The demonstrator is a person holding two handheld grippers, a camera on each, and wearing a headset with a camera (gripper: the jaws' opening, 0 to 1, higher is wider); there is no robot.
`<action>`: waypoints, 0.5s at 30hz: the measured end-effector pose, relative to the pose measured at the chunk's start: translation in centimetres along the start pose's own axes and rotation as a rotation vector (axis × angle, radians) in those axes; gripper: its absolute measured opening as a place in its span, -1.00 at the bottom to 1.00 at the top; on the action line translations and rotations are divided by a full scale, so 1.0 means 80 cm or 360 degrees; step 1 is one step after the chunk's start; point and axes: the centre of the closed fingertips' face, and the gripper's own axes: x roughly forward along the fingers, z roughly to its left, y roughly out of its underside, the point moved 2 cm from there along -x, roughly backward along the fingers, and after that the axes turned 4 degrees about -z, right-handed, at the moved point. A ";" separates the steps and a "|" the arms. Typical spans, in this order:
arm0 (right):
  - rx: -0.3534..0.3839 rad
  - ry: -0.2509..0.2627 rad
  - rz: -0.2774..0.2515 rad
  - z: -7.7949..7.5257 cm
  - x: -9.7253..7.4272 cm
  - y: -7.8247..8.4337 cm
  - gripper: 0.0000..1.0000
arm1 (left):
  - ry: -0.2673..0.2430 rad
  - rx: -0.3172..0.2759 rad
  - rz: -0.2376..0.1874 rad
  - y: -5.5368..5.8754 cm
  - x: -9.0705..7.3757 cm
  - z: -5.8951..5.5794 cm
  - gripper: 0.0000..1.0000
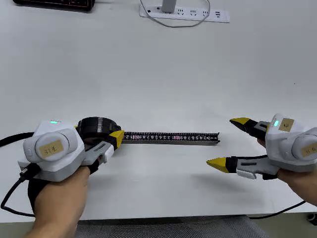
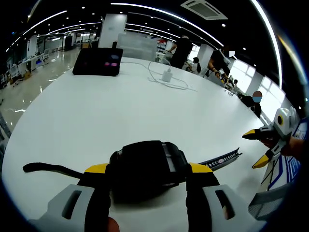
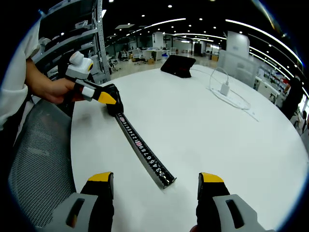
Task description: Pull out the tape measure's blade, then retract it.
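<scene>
The tape measure case (image 1: pixel 96 128) sits at the lower left of the head view on the white table (image 1: pixel 158 64), clamped between the jaws of the left gripper (image 2: pixel 148 171). Its blade (image 1: pixel 171 137) lies drawn out flat towards the right of the frame. It ends just short of the right gripper (image 1: pixel 229 142), whose jaws stand wide apart and hold nothing.

The case looks hard, compact and fairly heavy, so a grip across its sides should hold. The blade is thin, springy steel that will likely whip back fast (whether a lock holds it is too small to tell). The hooked end (image 3: pixel 166 181) is the sensible place to pinch, flat faces between the pads, to pace the return.

Room is generous: there is bare table above the blade, with a power strip (image 1: pixel 185 12) and a dark device (image 1: pixel 54 4) far off at the top edge. The table's near edge runs close along the bottom of the frame.
</scene>
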 end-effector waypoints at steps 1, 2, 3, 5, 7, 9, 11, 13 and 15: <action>-0.0004 -0.0016 0.0007 0.000 0.000 0.001 0.32 | 0.0002 0.0000 0.0002 0.000 0.000 0.000 0.18; 0.0001 -0.0034 0.0012 0.001 0.000 0.002 0.28 | 0.0003 0.0000 0.0003 0.000 0.000 0.000 0.18; -0.0013 -0.0036 0.0018 0.001 0.001 0.003 0.26 | 0.0003 0.0000 0.0005 0.000 0.000 0.000 0.18; -0.0032 -0.0044 0.0032 0.000 0.002 0.004 0.25 | 0.0002 0.0003 0.0008 0.000 0.000 0.000 0.18; -0.0046 -0.0060 0.0044 -0.002 0.003 0.005 0.21 | 0.0001 0.0002 0.0013 0.000 0.000 -0.001 0.18; -0.0069 -0.0076 0.0059 -0.005 0.004 0.004 0.18 | 0.0002 0.0005 0.0018 0.000 0.000 0.000 0.18; -0.0103 -0.0091 0.0078 -0.007 0.005 0.005 0.15 | 0.0000 0.0004 0.0020 0.000 0.000 0.000 0.18; -0.0115 -0.0108 0.0094 -0.009 0.006 0.005 0.13 | 0.0001 0.0004 0.0022 0.000 0.000 0.000 0.18; -0.0147 -0.0124 0.0111 -0.012 0.006 0.006 0.10 | 0.0001 0.0005 0.0022 0.000 0.001 0.000 0.18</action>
